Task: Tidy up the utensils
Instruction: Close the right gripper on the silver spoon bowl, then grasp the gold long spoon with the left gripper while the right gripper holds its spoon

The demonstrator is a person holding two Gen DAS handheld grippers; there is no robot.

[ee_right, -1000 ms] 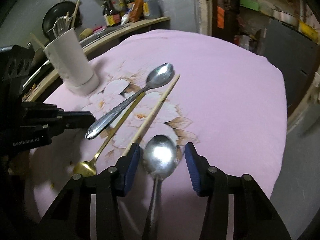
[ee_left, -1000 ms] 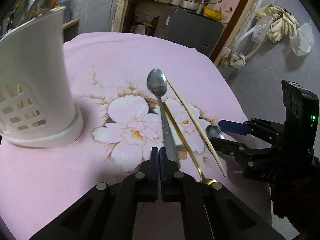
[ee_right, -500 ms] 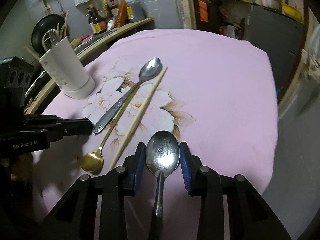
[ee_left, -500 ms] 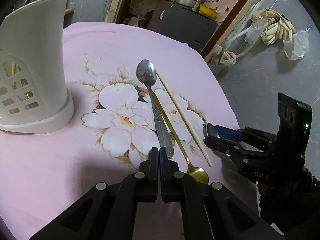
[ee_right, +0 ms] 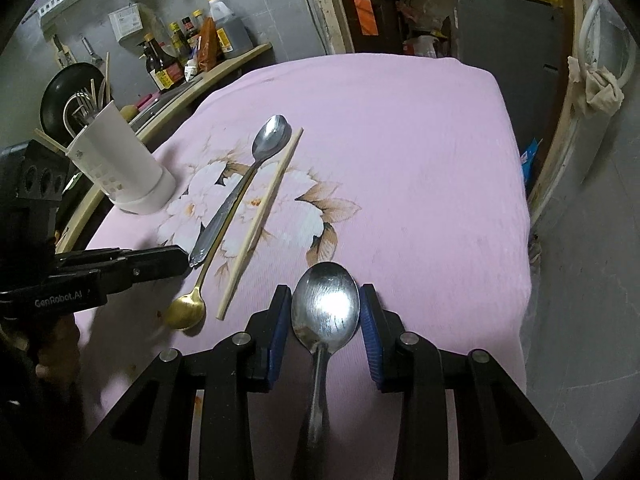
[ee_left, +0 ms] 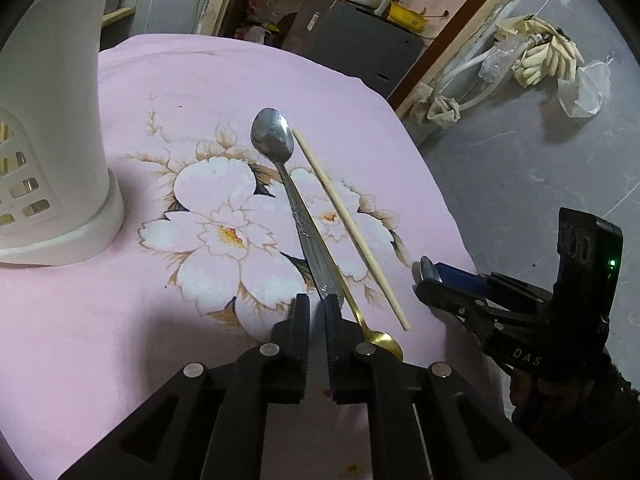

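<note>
The left hand-held gripper, jaws opening and nearly together with nothing between them, sits at the handle tip of a long steel spoon on the pink-clothed bench. The right hand-held gripper clamps a second spoon's bowl; a chopstick lies ahead-left.

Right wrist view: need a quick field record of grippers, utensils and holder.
right gripper: blue pads against both sides of the bowl of a short steel spoon
left gripper: jaws opening, narrow gap; handle end of long steel spoon at its tips, not clearly between them
long steel spoon: flat on pink floral cloth
thin gold spoon: handle partly under long steel spoon
wooden chopstick: flat, just right of long steel spoon
white plastic utensil holder: upright, left, utensils inside
</note>
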